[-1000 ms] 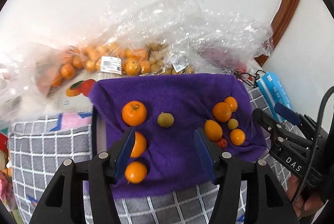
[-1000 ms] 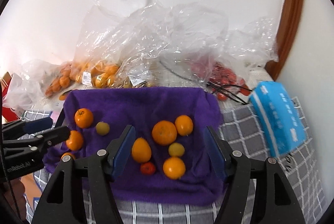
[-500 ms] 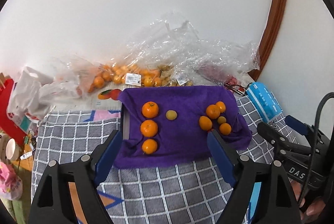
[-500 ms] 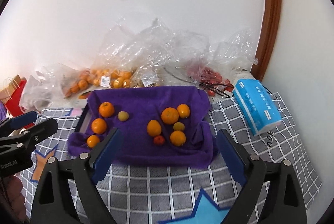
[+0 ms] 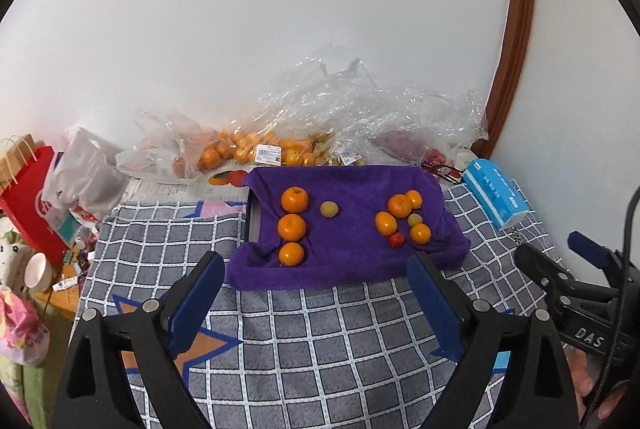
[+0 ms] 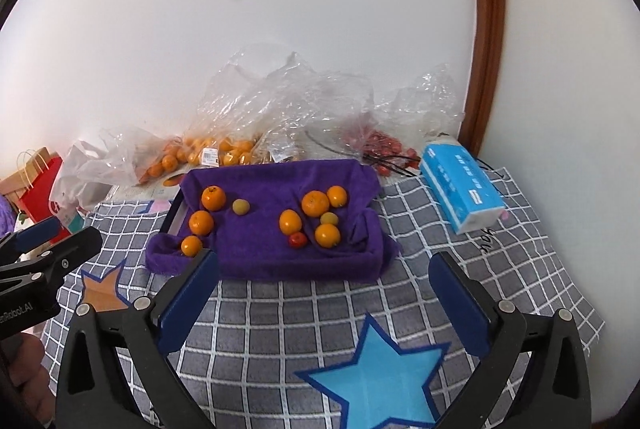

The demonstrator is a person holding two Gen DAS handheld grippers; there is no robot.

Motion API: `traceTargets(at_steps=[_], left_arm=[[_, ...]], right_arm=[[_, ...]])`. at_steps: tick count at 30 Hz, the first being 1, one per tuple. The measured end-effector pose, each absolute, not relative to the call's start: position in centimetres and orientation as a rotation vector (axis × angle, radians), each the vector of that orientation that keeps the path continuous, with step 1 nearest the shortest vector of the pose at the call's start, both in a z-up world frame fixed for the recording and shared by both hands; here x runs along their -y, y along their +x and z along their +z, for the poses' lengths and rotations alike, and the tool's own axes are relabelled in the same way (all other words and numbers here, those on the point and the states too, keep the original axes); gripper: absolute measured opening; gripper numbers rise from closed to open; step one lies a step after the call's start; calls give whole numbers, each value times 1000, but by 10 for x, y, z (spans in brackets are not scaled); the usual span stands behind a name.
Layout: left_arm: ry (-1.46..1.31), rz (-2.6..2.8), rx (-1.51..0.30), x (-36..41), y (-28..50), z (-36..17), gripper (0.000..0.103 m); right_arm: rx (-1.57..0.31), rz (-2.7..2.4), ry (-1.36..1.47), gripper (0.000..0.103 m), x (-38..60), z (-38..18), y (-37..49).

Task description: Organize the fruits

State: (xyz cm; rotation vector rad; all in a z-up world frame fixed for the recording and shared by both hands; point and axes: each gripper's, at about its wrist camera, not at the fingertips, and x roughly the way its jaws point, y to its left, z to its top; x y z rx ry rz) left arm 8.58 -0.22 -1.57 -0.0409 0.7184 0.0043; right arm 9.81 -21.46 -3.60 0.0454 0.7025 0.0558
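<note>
Fruits lie ahead of both sets of jaws, on the purple towel [image 5: 348, 261], none between them. Your left gripper [image 5: 316, 293] and right gripper [image 6: 324, 293] both stand wide and empty over the checked cloth [image 5: 320, 349], well short of the towel's near edge.

Ahead-left of the left jaws: three oranges in a column, the nearest orange [image 5: 291, 254] at the towel's front, and a yellow-green fruit [image 5: 329, 209] just beside the farthest one. Ahead of the right jaws: a tight cluster, with a small red fruit [image 6: 297, 239] and a large orange [image 6: 315, 203] touching or nearly touching their neighbours.

Judgement: the cluster is unsorted and is the step in hand. Approach from above, take an outer fruit first, and close gently; round fruit on soft pile will likely roll when nudged. The red one is small, so centre it well.

Beyond the towel: plastic bags [image 6: 280, 101] of more fruit against the wall. Right of the right jaws: a blue tissue pack [image 6: 460, 185], clear of the path. Towel folds near the cluster's right side could snag a finger.
</note>
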Motion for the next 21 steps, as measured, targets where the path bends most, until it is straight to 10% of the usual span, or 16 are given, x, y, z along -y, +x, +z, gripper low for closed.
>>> traceTargets(at_steps=[21], left_arm=[[-48,-7,-700,15,64,-14,93]], right_arm=[[-659,26,42,103,231,-28,63]])
